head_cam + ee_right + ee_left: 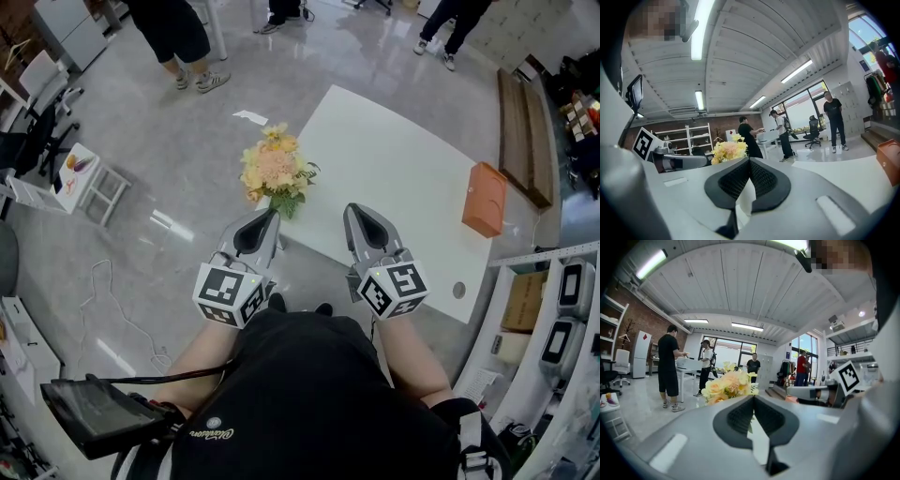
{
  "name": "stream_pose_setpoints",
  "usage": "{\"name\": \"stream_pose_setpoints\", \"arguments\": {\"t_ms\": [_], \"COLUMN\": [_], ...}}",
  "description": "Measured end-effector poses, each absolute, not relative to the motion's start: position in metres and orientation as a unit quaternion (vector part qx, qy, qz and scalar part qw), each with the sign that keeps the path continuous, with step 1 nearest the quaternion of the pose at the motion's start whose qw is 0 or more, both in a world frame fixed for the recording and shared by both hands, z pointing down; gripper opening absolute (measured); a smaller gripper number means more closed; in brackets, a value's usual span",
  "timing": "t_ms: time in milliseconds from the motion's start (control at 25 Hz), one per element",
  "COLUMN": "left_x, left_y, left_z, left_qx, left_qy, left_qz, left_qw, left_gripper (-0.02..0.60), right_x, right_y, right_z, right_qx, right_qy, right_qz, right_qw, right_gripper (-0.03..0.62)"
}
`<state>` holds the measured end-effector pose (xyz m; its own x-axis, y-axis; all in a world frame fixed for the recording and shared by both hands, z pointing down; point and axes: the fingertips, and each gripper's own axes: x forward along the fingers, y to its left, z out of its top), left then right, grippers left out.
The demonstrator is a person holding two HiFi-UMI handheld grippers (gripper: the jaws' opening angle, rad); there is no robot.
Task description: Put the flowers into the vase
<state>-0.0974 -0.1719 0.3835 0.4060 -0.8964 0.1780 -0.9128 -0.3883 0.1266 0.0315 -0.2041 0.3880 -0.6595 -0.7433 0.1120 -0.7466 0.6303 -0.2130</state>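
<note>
**Bouquet gripped at the table's left edge**

Head view: the left gripper was clamped on the stems of the flowers. The blooms stood just beyond its tip, over the left edge of the white table and the floor beside it. The right gripper lay to the right, clear of the bouquet, its jaws together on nothing. The tabletop ran bare to an orange box at its right edge.

Left gripper view: the jaws met on a thin green stem, the blooms rising just behind their tip. People stood far off across open floor.

Right gripper view: the jaws were pressed together and empty, with the flowers beyond them to the left.
</note>
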Motion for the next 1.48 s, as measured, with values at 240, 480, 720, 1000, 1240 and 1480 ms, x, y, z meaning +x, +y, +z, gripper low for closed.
{"name": "stream_pose_setpoints", "arguments": {"t_ms": [240,480,720,1000,1240,1480], "left_x": [-0.096,-0.096,-0.097,-0.097,-0.096,-0.097], "left_y": [-0.172,-0.173,-0.173,-0.173,-0.171,-0.171], "left_z": [0.383,0.385,0.384,0.385,0.384,0.382], "left_qx": [0.834,0.835,0.835,0.835,0.835,0.835], "left_qy": [-0.541,-0.538,-0.537,-0.537,-0.537,-0.537], "left_qz": [0.039,0.035,0.035,0.034,0.035,0.034], "left_qw": [0.104,0.112,0.115,0.115,0.114,0.113], "left_gripper": [0.008,0.008,0.008,0.008,0.008,0.008], "right_x": [0.032,0.028,0.025,0.021,0.02,0.02], "right_y": [-0.203,-0.2,-0.199,-0.197,-0.194,-0.194], "right_z": [0.39,0.392,0.395,0.396,0.397,0.398], "right_qx": [0.413,0.41,0.406,0.401,0.398,0.397], "right_qy": [-0.902,-0.904,-0.906,-0.908,-0.91,-0.91], "right_qz": [0.121,0.116,0.113,0.111,0.11,0.109], "right_qw": [0.013,0.022,0.036,0.04,0.045,0.048], "right_gripper": [0.002,0.0,0.0,0.0,0.0,-0.001]}}
